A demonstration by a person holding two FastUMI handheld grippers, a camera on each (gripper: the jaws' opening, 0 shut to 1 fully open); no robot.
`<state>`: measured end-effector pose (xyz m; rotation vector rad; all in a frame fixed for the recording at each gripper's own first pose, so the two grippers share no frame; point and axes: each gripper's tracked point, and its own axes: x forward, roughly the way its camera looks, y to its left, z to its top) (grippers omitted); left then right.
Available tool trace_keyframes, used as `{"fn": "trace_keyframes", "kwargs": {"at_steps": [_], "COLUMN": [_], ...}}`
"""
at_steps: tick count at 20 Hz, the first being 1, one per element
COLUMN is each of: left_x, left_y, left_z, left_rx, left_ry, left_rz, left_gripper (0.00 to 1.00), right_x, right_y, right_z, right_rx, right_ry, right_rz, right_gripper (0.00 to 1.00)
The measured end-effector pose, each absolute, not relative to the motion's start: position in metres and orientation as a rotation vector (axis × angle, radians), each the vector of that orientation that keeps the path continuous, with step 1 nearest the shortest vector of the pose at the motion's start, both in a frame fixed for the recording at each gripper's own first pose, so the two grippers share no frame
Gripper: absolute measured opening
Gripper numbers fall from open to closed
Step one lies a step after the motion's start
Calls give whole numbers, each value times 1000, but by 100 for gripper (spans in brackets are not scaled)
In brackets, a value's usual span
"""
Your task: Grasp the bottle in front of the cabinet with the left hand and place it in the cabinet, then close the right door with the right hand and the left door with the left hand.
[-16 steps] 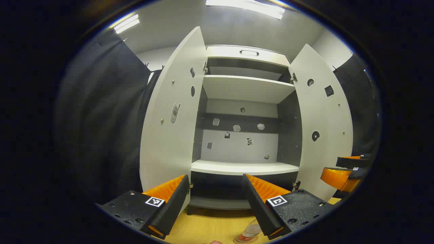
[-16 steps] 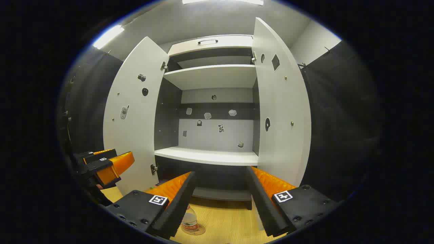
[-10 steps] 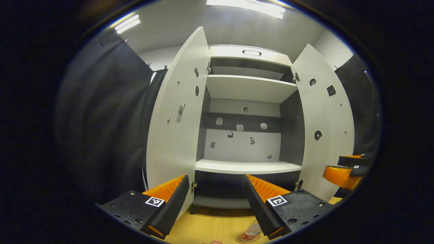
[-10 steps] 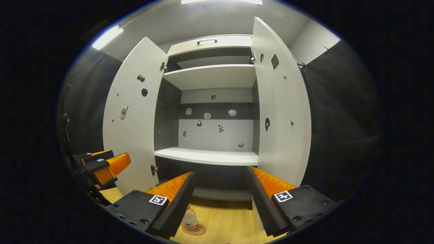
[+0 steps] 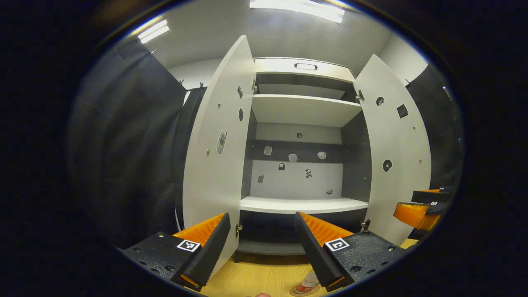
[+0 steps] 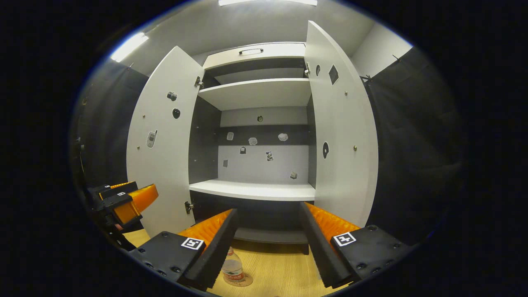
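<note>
A clear plastic bottle [image 6: 232, 268] with a red label stands on a round coaster on the wooden table, just in front of the white cabinet [image 6: 255, 93]. In the left gripper view the bottle [image 5: 308, 282] peeks out beside the right finger, low at the frame's bottom. Both cabinet doors stand wide open: the left door [image 5: 218, 152] and the right door [image 6: 342, 136]. My left gripper [image 5: 262, 251] is open and empty, above and short of the bottle; it also appears at the far left as the left gripper [image 6: 123, 202]. My right gripper [image 6: 268, 247] is open and empty; the right gripper [image 5: 420, 208] hangs at the far right.
The cabinet's lower shelf [image 5: 303, 204] and upper shelf [image 5: 305, 108] are bare, with small stickers on the back panel and doors. Black cloth hangs on both sides of the cabinet. The wooden table [image 6: 276, 268] runs up to the cabinet's base.
The left gripper view has shifted slightly: the cabinet and bottle sit a little further right and lower. The right gripper has barely moved. Both grippers stay open.
</note>
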<state>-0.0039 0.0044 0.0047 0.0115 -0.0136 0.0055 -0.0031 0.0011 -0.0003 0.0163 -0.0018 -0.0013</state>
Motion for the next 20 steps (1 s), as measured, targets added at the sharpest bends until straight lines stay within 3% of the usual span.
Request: {"fn": "trace_keyframes", "kwargs": {"at_steps": [8,20], "left_x": [14,-8], "left_y": [-106,-134], "left_z": [-75,-257], "left_rx": [-78,38], "left_ry": [127,354], "left_rz": [-284,-349], "left_gripper": [95,95], "right_x": [-27,-48], "right_y": [-24,-56], "right_z": [4,-3], "right_rx": [-33,-68], "right_ry": [-4,32], "right_rz": [-57,-113], "right_gripper": [98,98]}}
